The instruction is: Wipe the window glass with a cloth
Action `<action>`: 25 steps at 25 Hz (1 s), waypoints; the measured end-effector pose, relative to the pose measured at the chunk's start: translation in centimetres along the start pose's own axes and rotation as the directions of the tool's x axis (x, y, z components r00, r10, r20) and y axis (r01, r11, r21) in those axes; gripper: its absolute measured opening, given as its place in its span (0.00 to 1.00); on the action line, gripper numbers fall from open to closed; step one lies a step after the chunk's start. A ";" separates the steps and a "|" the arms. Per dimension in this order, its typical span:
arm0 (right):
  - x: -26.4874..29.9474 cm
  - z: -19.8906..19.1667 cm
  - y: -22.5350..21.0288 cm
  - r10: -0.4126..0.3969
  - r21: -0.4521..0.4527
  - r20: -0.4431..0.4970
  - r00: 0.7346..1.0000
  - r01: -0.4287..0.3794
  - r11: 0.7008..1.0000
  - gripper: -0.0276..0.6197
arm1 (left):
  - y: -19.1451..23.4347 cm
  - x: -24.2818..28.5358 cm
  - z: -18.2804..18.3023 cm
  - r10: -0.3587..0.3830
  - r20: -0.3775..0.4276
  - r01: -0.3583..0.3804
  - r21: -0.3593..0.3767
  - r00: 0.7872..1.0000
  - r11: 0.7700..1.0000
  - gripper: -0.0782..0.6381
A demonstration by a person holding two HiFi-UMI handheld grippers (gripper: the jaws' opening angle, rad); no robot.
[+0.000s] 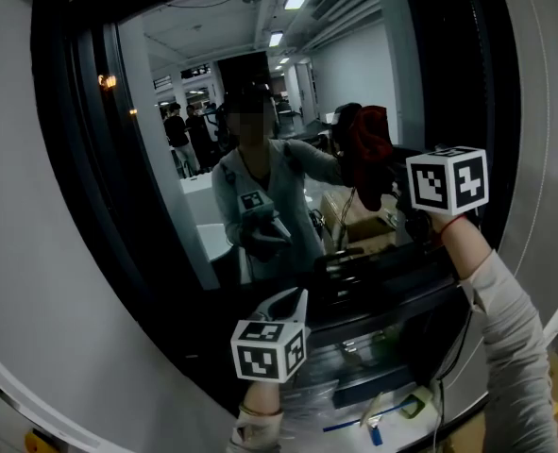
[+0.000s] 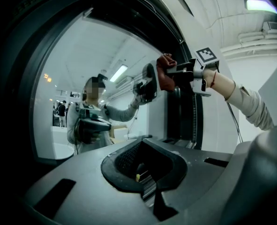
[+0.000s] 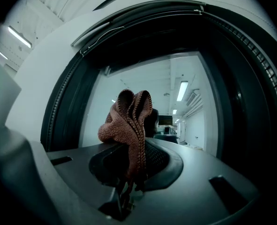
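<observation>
Person is standing close to a dark-framed window, both arms showing in the head view.

Right tongs (image 1: pixel 397 189) are being held up high at the right side of the glass (image 1: pixel 194 74), arm in a grey sleeve (image 1: pixel 505 328) reaching up from below. They are clenching a reddish-brown knitted cloth (image 1: pixel 368 149). In the right gripper view the cloth (image 3: pixel 129 125) is standing bunched and folded above the tongs (image 3: pixel 128 175), its lower end pinched between the jaws, with the glass (image 3: pixel 190 139) directly ahead.

From the left gripper view, the cloth (image 2: pixel 165 74) is sitting at the front of the right tongs (image 2: pixel 176 72) and is almost meeting its own reflection in the glass (image 2: pixel 82 55). It is at the pane or just off it; actual contact cannot be confirmed.

Left tongs (image 1: pixel 293 302) are hanging lower, near the bottom of the window, pointing up toward the glass. In their own view the left tongs (image 2: pixel 147 182) are clenched, jaws together, nothing between them.

The glass is acting as a mirror: it is showing the person, both grippers and a lit room with ceiling lights behind. The black frame (image 1: pixel 71 159) is curving round the pane on the left.
</observation>
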State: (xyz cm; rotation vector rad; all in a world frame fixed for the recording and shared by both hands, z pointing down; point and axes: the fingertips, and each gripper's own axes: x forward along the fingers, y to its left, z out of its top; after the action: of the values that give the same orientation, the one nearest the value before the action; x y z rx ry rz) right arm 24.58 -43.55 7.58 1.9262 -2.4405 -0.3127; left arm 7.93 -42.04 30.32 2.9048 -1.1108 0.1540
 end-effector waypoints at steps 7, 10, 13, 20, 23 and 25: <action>-1.5 -0.8 -3.3 -0.064 0.008 -0.020 0.998 0.064 0.998 0.12 | -0.2 0.7 -0.3 -0.008 0.001 0.008 -0.011 1.000 1.000 0.12; -2.3 -1.2 -4.9 -0.097 0.002 -0.026 0.995 0.097 0.995 0.12 | -0.6 1.1 -0.6 -0.016 0.002 0.016 -0.015 1.000 1.000 0.12; -3.1 -1.6 -6.5 -0.137 -0.005 -0.034 0.990 0.137 0.991 0.12 | -0.9 1.4 -0.8 -0.025 0.001 0.025 -0.018 1.000 1.000 0.12; -4.2 -2.8 -10.3 -0.211 0.028 -0.044 0.977 0.212 0.977 0.12 | -1.2 2.4 -0.9 -0.045 -0.005 0.045 -0.015 0.999 0.999 0.12; -4.6 -3.2 -11.2 -0.225 0.050 -0.048 0.973 0.227 0.973 0.12 | -1.4 2.5 -0.9 -0.047 -0.006 0.047 -0.014 0.999 0.999 0.12; -4.8 -3.5 -11.3 -0.236 0.047 -0.051 0.970 0.239 0.970 0.12 | -1.3 2.4 -0.9 -0.046 -0.005 0.046 -0.012 0.999 0.999 0.12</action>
State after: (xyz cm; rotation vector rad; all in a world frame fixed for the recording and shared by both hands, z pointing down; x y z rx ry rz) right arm 37.07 -41.93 9.69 2.2265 -2.2139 -0.2067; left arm 10.51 -42.56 31.50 2.9146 -1.0400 0.1527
